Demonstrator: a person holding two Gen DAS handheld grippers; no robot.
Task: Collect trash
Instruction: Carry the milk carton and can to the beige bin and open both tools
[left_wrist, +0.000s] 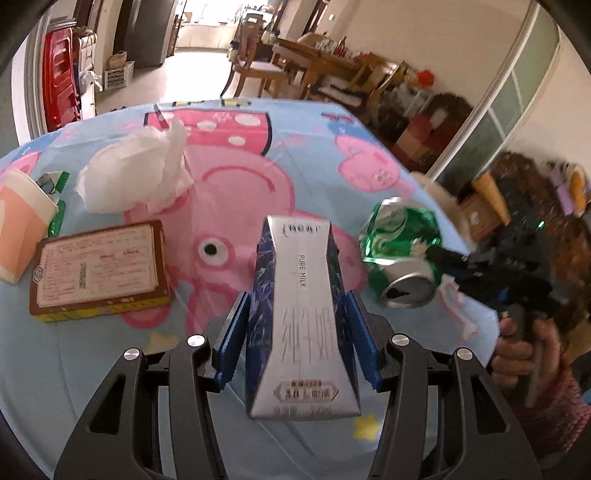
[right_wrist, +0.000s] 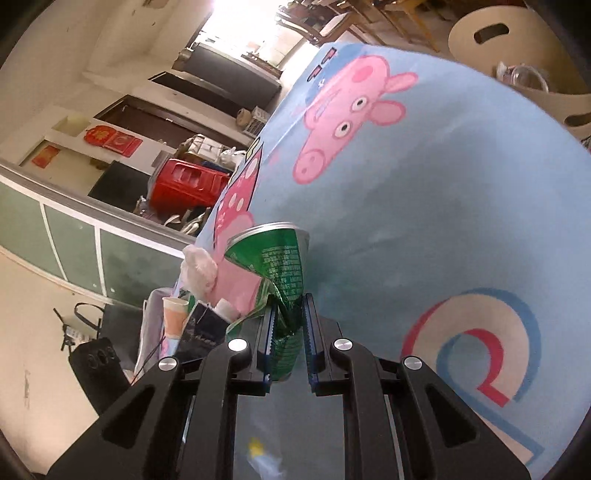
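Observation:
A blue-and-white milk carton (left_wrist: 303, 314) stands between the blue pads of my left gripper (left_wrist: 295, 299), which is shut on its sides above the table. To the right, my right gripper (left_wrist: 441, 264), held by a person's hand (left_wrist: 517, 350), pinches a crushed green can (left_wrist: 402, 236). In the right wrist view the can (right_wrist: 280, 266) is squeezed flat between the pads of the right gripper (right_wrist: 289, 302) and tilts up over the cloth. Loose on the table lie a crumpled white tissue (left_wrist: 136, 173), a brown box (left_wrist: 99, 269), a paper cup (left_wrist: 22, 225) and green wrappers (left_wrist: 55, 218).
The table wears a light blue cartoon cloth (left_wrist: 314, 155). A beige round bin (right_wrist: 517, 55) with slot handles stands past the table's far edge. Wooden chairs (left_wrist: 258, 70) and cardboard boxes (left_wrist: 413, 144) crowd the floor beyond.

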